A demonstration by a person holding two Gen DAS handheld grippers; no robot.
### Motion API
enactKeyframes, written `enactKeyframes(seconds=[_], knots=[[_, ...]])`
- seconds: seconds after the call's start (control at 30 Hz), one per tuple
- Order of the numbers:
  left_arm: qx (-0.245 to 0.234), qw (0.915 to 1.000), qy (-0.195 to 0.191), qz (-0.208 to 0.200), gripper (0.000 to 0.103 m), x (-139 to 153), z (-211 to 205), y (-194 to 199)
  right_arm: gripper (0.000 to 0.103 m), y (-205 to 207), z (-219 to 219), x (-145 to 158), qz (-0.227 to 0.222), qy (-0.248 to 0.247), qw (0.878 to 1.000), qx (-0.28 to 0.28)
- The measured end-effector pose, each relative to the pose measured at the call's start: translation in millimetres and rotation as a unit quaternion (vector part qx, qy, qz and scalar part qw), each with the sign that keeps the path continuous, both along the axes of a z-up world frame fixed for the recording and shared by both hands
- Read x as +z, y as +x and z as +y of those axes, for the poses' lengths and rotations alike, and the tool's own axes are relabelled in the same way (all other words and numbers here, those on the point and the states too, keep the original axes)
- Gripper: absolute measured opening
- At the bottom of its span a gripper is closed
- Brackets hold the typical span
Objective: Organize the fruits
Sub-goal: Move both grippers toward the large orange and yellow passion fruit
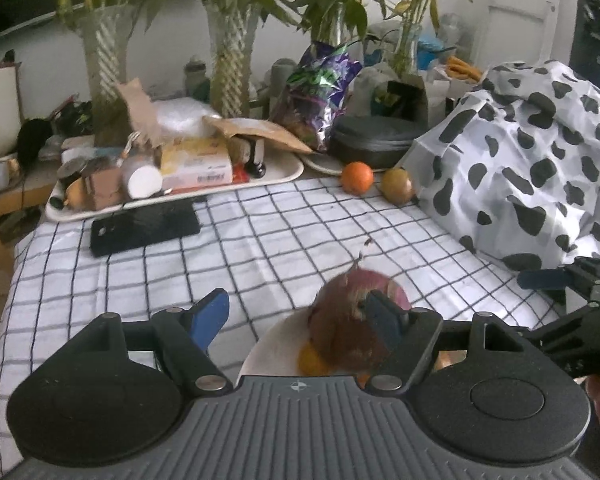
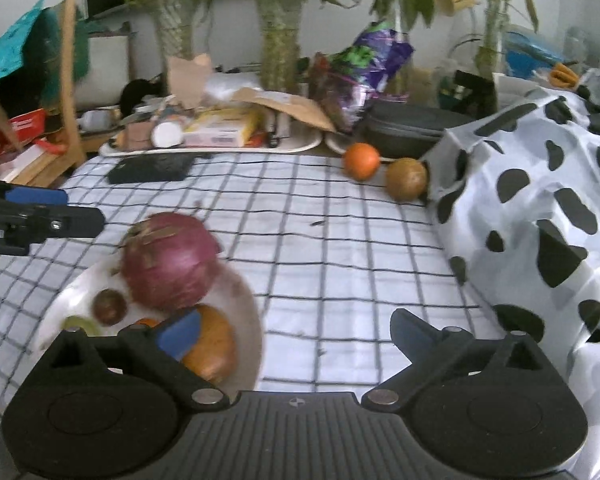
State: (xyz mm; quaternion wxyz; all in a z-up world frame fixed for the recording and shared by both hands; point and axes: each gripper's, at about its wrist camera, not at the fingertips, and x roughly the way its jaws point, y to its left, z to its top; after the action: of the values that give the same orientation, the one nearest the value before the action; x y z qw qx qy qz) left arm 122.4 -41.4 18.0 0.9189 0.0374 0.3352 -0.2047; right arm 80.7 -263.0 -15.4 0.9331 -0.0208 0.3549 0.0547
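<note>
With both pairs of fingers spread and empty, our left gripper and right gripper flank the white plate gathering the red onion, while the orange and brown fruit wait far across the checked bed.
</note>
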Motion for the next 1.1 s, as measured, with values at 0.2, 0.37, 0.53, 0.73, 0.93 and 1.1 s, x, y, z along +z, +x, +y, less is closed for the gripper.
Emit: enactKeyframes(seconds=[0.2,0.37,0.53,0.73,0.93,1.1], knots=[[-0.028,0.9995,0.01,-0.009,0.074,-1,-19,24,0.103,27,-19,-4,-0.001,-0.005,0.999,-0.038],[-0.066,0.9975,0.02,-0.015,0.074,-5,-33,45,0.103,49,-29,-7,0.003,-0.01,0.998,-0.055],[-0.092,0.9949,0.036,-0.019,0.074,-10,-47,74,0.103,73,-36,-9,-0.002,-0.021,0.998,-0.062],[-0.119,0.9922,0.036,-0.014,0.074,-15,-68,116,0.103,107,-47,-15,-0.007,-0.044,0.997,-0.059],[-0.151,0.9872,0.047,-0.021,0.074,-23,-96,155,0.095,142,-58,-24,-0.015,-0.082,0.996,-0.041],[-0.174,0.9832,0.051,-0.019,0.074,-37,-117,185,0.093,169,-64,-38,-0.009,-0.102,0.995,-0.018]])
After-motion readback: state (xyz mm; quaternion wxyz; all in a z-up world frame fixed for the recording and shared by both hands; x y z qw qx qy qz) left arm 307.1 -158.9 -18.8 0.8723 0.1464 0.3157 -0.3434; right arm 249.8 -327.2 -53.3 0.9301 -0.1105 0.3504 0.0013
